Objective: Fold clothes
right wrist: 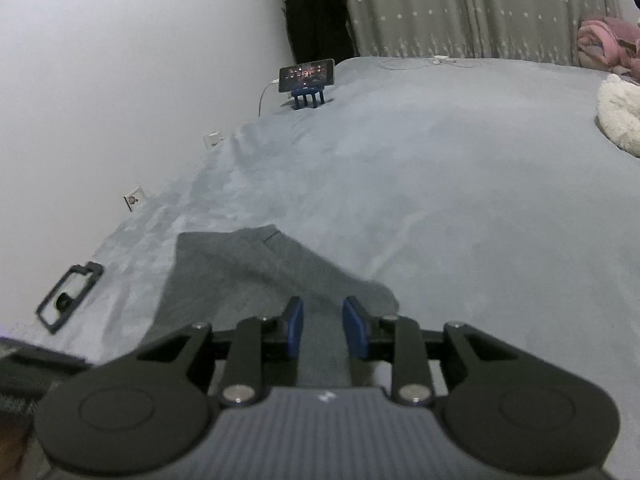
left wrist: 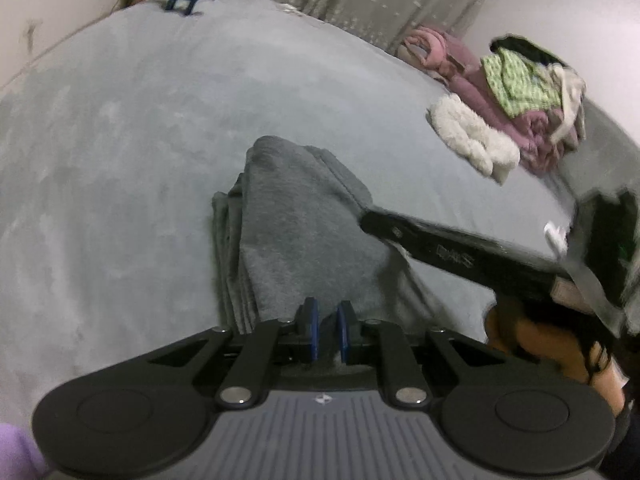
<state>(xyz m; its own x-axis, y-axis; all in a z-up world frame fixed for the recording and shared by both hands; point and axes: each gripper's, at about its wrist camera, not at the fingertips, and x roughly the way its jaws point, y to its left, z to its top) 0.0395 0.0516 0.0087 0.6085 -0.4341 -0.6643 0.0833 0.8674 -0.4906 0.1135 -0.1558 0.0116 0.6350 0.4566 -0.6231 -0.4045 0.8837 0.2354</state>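
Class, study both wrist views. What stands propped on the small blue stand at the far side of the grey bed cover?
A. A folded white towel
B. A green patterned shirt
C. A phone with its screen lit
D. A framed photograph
C: the dark rectangular phone with a lit screen rests on the small blue stand near the far edge of the grey plush bed cover, with a white cable running from its side.
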